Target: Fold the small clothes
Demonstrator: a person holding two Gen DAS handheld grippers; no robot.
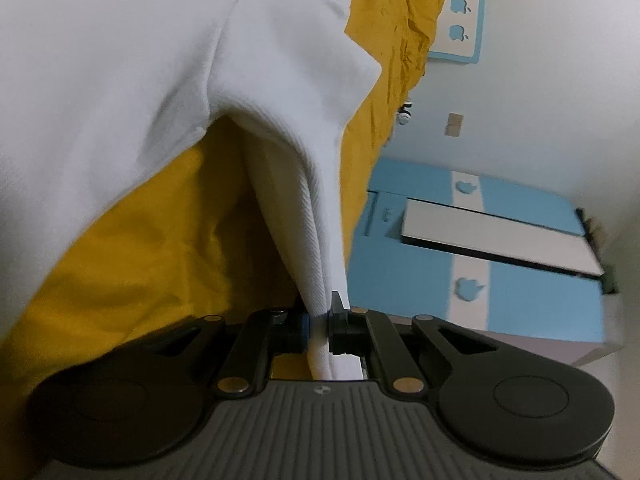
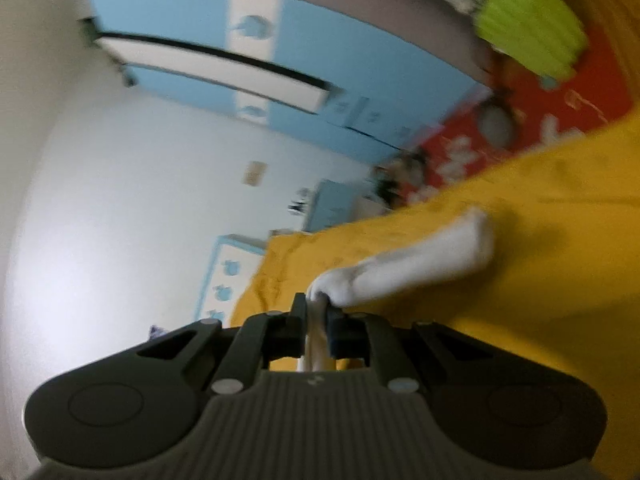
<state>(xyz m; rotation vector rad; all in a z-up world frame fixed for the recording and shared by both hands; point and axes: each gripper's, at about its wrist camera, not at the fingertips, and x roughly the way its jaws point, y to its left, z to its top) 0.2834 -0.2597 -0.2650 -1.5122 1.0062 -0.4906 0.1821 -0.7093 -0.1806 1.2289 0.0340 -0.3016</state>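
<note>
A white garment [image 1: 132,80] is lifted above a yellow sheet [image 1: 160,240]. My left gripper [image 1: 319,322] is shut on a ribbed edge of the white garment, which drapes up and to the left and fills the upper left of the view. My right gripper [image 2: 318,320] is shut on another white part of the garment [image 2: 416,264], which stretches to the right over the yellow sheet [image 2: 540,272]. The right wrist view is blurred by motion.
A blue and white wardrobe [image 1: 480,248] stands beyond the sheet's edge, also in the right wrist view [image 2: 320,64]. A red patterned cloth [image 2: 540,120] and a green cloth [image 2: 528,28] lie past the yellow sheet. A white wall [image 2: 120,184] is to the left.
</note>
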